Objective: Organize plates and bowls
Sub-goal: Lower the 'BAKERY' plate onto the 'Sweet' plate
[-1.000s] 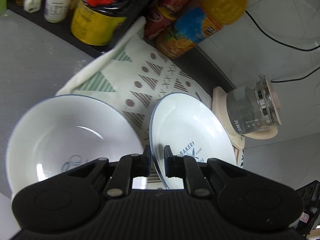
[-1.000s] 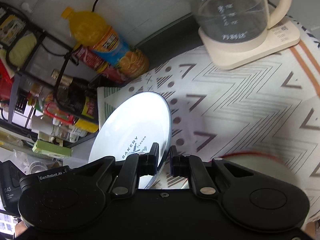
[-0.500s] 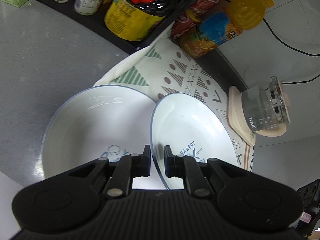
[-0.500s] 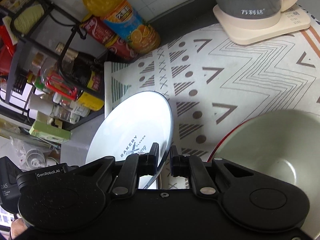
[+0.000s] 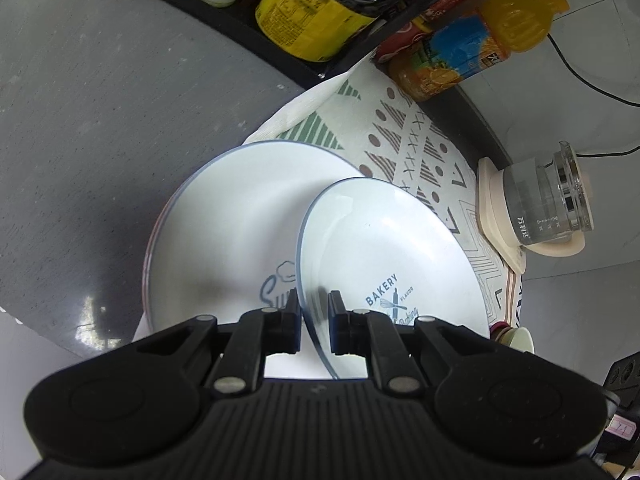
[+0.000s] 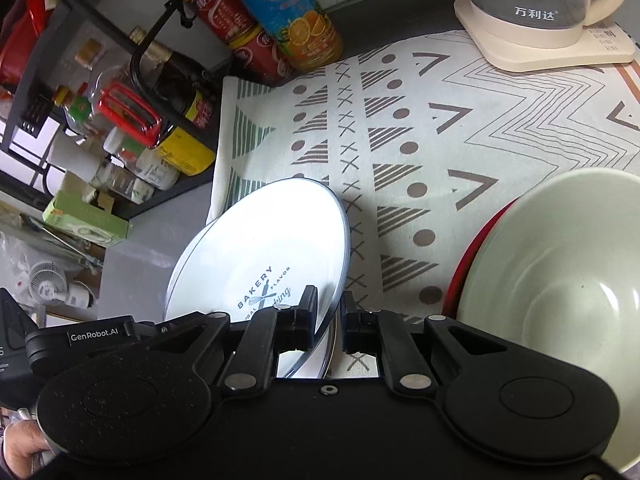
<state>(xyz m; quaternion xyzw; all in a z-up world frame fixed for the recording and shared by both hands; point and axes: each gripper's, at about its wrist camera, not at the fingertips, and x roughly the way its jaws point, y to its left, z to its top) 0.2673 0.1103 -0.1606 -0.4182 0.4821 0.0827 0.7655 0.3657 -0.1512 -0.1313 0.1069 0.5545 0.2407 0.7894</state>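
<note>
A white blue-rimmed plate printed BAKERY (image 5: 384,248) hangs tilted just above a larger white plate (image 5: 224,220) that lies at the patterned cloth's corner. My left gripper (image 5: 314,320) is shut on the BAKERY plate's near left rim. In the right wrist view the BAKERY plate (image 6: 264,240) stretches away to the left, and my right gripper (image 6: 330,316) is shut on its right rim. The larger plate's edge (image 6: 188,256) peeks out beneath it. A pale green bowl (image 6: 560,280) sits in a red-rimmed dish (image 6: 460,264) at the right.
The patterned cloth (image 6: 440,128) covers the grey counter (image 5: 80,120). A glass kettle (image 6: 536,4) on its cream base stands at the back right. An orange juice bottle (image 6: 296,20) and red cans stand by a black wire rack (image 6: 80,80) crowded with jars.
Both grippers carried the BAKERY plate leftward and slightly down until it overlaps the larger plate. The green bowl came into the right wrist view, and the kettle slid further away.
</note>
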